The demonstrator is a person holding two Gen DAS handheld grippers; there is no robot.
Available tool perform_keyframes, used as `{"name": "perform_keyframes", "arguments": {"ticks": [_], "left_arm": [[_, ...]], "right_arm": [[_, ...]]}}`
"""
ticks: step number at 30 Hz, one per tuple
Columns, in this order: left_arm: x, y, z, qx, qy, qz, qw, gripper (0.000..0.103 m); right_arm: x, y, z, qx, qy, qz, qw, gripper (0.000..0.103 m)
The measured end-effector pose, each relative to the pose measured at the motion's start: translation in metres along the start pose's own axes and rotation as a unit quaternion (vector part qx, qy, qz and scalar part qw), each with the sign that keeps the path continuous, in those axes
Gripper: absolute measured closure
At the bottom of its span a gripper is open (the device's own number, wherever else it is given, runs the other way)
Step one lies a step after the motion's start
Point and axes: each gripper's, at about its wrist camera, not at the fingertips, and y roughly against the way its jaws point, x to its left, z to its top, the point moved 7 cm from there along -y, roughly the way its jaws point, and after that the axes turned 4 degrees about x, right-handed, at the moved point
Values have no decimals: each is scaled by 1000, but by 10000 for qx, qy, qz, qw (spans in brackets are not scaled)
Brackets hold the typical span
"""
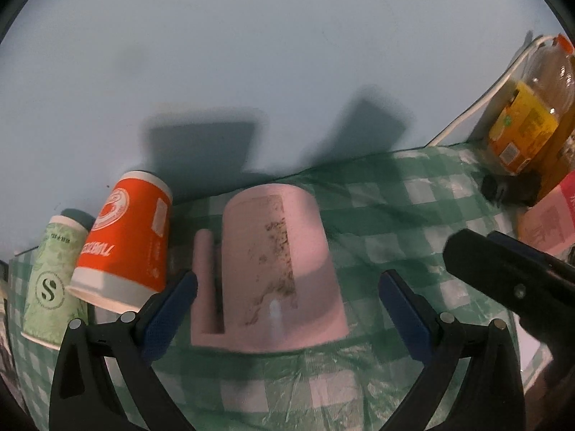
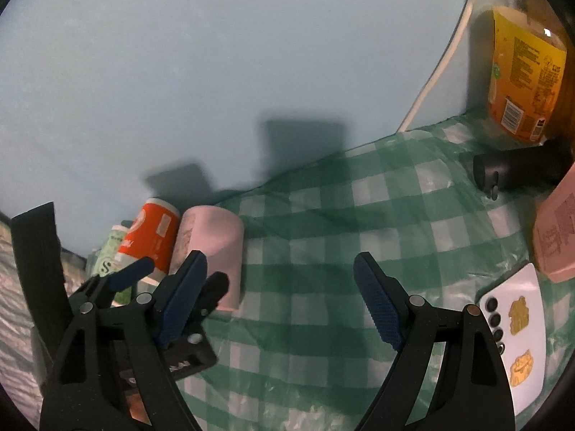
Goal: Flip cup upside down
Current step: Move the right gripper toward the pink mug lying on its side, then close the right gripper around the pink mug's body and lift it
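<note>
A pink cup [image 1: 276, 269] with a handle on its left stands upside down on the green checked cloth [image 1: 413, 215]. My left gripper [image 1: 287, 318] is open, its blue pads on either side of the cup and apart from it. The cup also shows in the right wrist view [image 2: 212, 248], with the left gripper [image 2: 172, 269] in front of it. My right gripper [image 2: 284, 303] is open and empty over bare cloth [image 2: 323, 215], to the right of the cup.
An orange paper cup [image 1: 125, 237] and a green paper cup [image 1: 50, 280] stand upside down left of the pink cup. A juice bottle [image 1: 528, 115], a black cylinder [image 2: 521, 168], a pink box [image 2: 557, 233] and a white card [image 2: 517, 330] lie at the right. A wall stands behind.
</note>
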Motion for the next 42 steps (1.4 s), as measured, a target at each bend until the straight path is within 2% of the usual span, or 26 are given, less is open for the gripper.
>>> {"name": "perform_keyframes", "arguments": {"ticks": [4,11,14,20,23,26,30,33,38,42], "left_arm": [[0,-15,3,155,105,-25,9998,3],[1,-42,10,461,152,122,9987,17],[5,-51,11,562,119,212,9981,28],[3,-48,10,477,-72,95,9988,28],[1,-37,5,336,-243,162,9990,28],[-4,-23,2,219,-384,81,9990,28],[-18,7,-14,-22,-783,-37,9969,28],[-14,22,-34,-161,-970,-51,9951,28],[-11,44,-71,-192,-1092,-13,9938,28],[7,53,-102,-229,-1151,-25,9931,28]], "right_arm": [[-6,-7,1,46,-42,4,10000,18],[-27,-20,-3,139,-178,-127,9997,18],[-28,-24,-4,161,-139,-122,9997,18],[-27,-23,-7,148,-49,-103,9998,18],[-25,-19,-9,109,-46,-54,9999,18],[-24,-13,-14,36,-36,12,10000,18],[-21,-5,-24,-11,28,129,9999,18],[-18,2,-35,-48,40,321,9995,18],[2,20,-62,-96,271,648,9975,18],[21,22,-87,-6,422,943,9947,18]]}}
